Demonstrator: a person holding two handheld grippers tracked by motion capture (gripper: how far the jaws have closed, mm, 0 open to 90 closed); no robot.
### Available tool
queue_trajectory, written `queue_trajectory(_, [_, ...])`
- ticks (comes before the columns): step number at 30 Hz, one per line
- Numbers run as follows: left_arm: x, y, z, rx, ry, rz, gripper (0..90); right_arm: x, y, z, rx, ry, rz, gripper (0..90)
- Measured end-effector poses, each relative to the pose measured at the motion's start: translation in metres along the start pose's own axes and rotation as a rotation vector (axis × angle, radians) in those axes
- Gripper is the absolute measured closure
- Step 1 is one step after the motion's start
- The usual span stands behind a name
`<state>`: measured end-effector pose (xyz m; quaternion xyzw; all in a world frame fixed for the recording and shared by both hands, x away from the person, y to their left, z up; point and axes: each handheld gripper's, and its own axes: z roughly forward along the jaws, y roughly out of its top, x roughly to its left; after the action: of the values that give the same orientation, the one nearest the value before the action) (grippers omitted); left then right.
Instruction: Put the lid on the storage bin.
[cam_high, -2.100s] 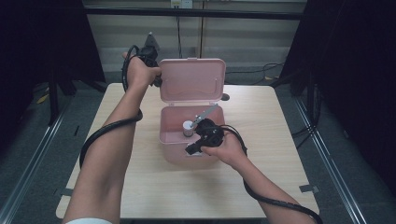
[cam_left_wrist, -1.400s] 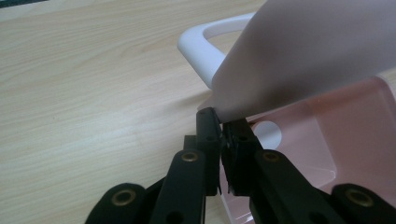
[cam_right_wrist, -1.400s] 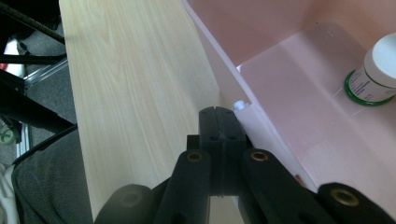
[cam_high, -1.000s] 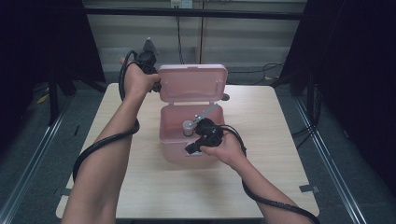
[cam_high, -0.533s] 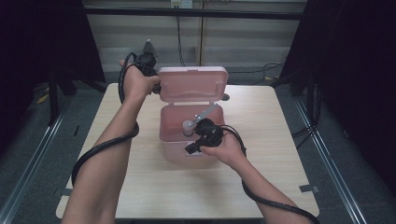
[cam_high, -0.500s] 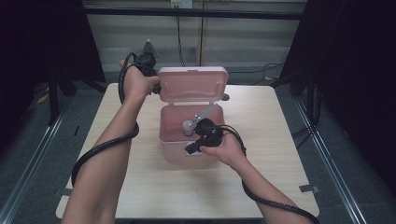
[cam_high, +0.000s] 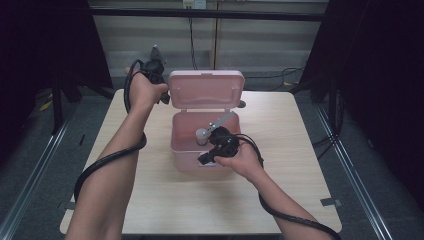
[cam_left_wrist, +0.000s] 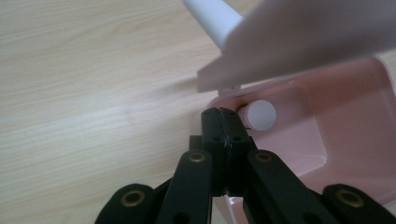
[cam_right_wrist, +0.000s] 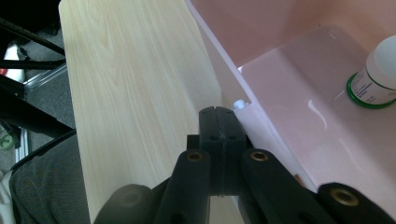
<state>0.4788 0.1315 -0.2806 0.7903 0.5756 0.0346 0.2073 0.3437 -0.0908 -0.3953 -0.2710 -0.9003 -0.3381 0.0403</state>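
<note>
Pink box (cam_high: 205, 145) sits mid-table (cam_high: 300, 165), lid (cam_high: 206, 90) hinged at the back and standing about upright. Left gripper (cam_high: 161, 95) is at the lid's left edge, jaws pressed together; from the left gripper view (cam_left_wrist: 223, 122) they look clamped on the lid's thin edge or just against it, hard to say which w/ the lid blurred so close. Right gripper (cam_high: 209, 159) sits at the box's front wall, jaws likewise pressed together right beside the rim (cam_right_wrist: 252, 122), prob. bracing the box. Inside: a white-capped bottle (cam_right_wrist: 380, 77) w/ green band, standing on the box floor. Step looks like swinging the lid down to close. To do it well: keep the right gripper steady on the front wall so the box can't slide, guide the lid in an arc about its hinge, don't shove sideways, and pull the right jaws clear of the rim before the lid lands.
</note>
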Motion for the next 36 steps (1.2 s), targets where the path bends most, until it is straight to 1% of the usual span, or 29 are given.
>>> queue_trajectory(1, [0.006, 0.004, -0.006, -0.012, 0.004, -0.019, 90.0, 0.000, 0.000, 0.000, 0.000, 0.004, 0.001, 90.0])
queue_trajectory(2, [0.009, 0.006, -0.008, -0.019, 0.005, -0.026, 90.0, 0.000, 0.000, 0.000, 0.003, 0.005, 0.001, 90.0])
queue_trajectory(4, [0.012, 0.009, -0.011, -0.026, 0.003, -0.028, 90.0, 0.000, 0.000, 0.000, 0.004, 0.002, -0.002, 90.0])
queue_trajectory(5, [0.016, 0.015, -0.015, -0.049, 0.000, -0.039, 90.0, 0.000, 0.000, 0.000, 0.004, 0.001, -0.002, 90.0])
queue_trajectory(6, [0.016, 0.015, -0.015, -0.049, 0.000, -0.039, 90.0, 0.000, 0.000, 0.000, 0.004, 0.001, -0.002, 90.0])
queue_trajectory(7, [0.017, 0.024, -0.022, -0.082, -0.016, -0.045, 90.0, 0.001, 0.001, 0.000, 0.007, 0.001, -0.003, 90.0])
queue_trajectory(8, [0.016, 0.028, -0.025, -0.090, -0.009, -0.039, 90.0, 0.001, 0.001, 0.000, 0.008, 0.000, -0.005, 90.0])
queue_trajectory(9, [0.014, 0.033, -0.028, -0.090, -0.013, -0.022, 90.0, 0.001, 0.001, 0.000, 0.010, 0.000, -0.007, 90.0])
queue_trajectory(10, [0.014, 0.033, -0.028, -0.090, -0.013, -0.022, 90.0, 0.001, 0.001, 0.000, 0.010, 0.000, -0.006, 90.0])
queue_trajectory(11, [0.012, 0.037, -0.030, -0.106, -0.028, -0.027, 90.0, 0.001, 0.001, 0.000, 0.010, 0.000, -0.006, 90.0])
queue_trajectory(13, [0.007, 0.043, -0.032, -0.100, -0.056, -0.026, 90.0, 0.000, 0.001, 0.000, 0.013, 0.003, -0.011, 90.0])
queue_trajectory(14, [0.002, 0.047, -0.032, -0.092, -0.068, -0.013, 90.0, 0.000, 0.002, 0.000, 0.010, 0.002, -0.007, 90.0])
queue_trajectory(15, [-0.001, 0.048, -0.030, -0.077, -0.058, -0.003, 90.0, -0.001, 0.002, 0.000, 0.010, 0.005, -0.008, 90.0])
queue_trajectory(16, [-0.002, 0.048, -0.030, -0.082, -0.055, -0.002, 90.0, -0.001, 0.002, -0.001, 0.007, 0.002, -0.007, 90.0])
queue_trajectory(18, [-0.002, 0.049, -0.029, -0.078, -0.063, -0.006, 90.0, -0.001, 0.002, -0.001, 0.006, 0.000, -0.008, 90.0])
queue_trajectory(20, [0.002, 0.049, -0.030, -0.071, -0.090, -0.021, 90.0, -0.002, 0.000, -0.002, 0.003, 0.010, 0.004, 90.0])
queue_trajectory(21, [0.002, 0.049, -0.031, -0.074, -0.100, -0.017, 90.0, -0.002, 0.000, -0.003, -0.009, 0.009, 0.003, 89.8])
queue_trajectory(22, [0.002, 0.049, -0.031, -0.073, -0.099, -0.013, 90.0, -0.001, 0.000, -0.004, -0.006, 0.014, 0.007, 89.3])
queue_trajectory(24, [0.002, 0.049, -0.031, -0.068, -0.098, -0.013, 90.0, -0.001, 0.001, -0.005, -0.003, 0.014, 0.000, 89.4])
queue_trajectory(25, [0.001, 0.051, -0.033, -0.080, -0.080, -0.015, 90.0, 0.000, 0.002, -0.007, 0.008, 0.005, -0.007, 90.0])
queue_trajectory(26, [0.001, 0.053, -0.034, -0.094, -0.083, -0.014, 90.0, 0.000, 0.002, -0.007, 0.026, -0.003, -0.015, 90.0])
queue_trajectory(27, [0.001, 0.054, -0.035, -0.104, -0.082, -0.010, 90.0, 0.000, 0.001, -0.006, 0.038, -0.008, -0.013, 90.0])
queue_trajectory(28, [0.001, 0.054, -0.035, -0.104, -0.082, -0.010, 90.0, -0.001, 0.001, -0.007, 0.031, -0.008, -0.012, 90.0])
queue_trajectory(29, [-0.003, 0.057, -0.034, -0.100, -0.079, 0.005, 90.0, -0.001, 0.001, -0.007, 0.034, -0.005, -0.004, 90.0])
queue_trajectory(31, [-0.005, 0.057, -0.033, -0.094, -0.076, 0.013, 90.0, -0.002, 0.000, -0.008, 0.031, -0.002, 0.001, 90.0])
queue_trajectory(33, [-0.005, 0.058, -0.031, -0.094, -0.090, 0.016, 90.0, -0.003, -0.001, -0.008, 0.033, 0.000, -0.003, 90.0])
queue_trajectory(34, [-0.008, 0.058, -0.031, -0.099, -0.102, 0.016, 90.0, -0.002, -0.001, -0.011, 0.032, 0.000, 0.009, 90.0])
queue_trajectory(35, [-0.008, 0.058, -0.030, -0.093, -0.108, 0.021, 90.0, -0.003, -0.001, -0.013, 0.014, 0.012, 0.004, 89.7])
queue_trajectory(36, [-0.008, 0.058, -0.030, -0.093, -0.108, 0.021, 90.0, -0.003, -0.001, -0.013, 0.014, 0.012, 0.004, 89.7])
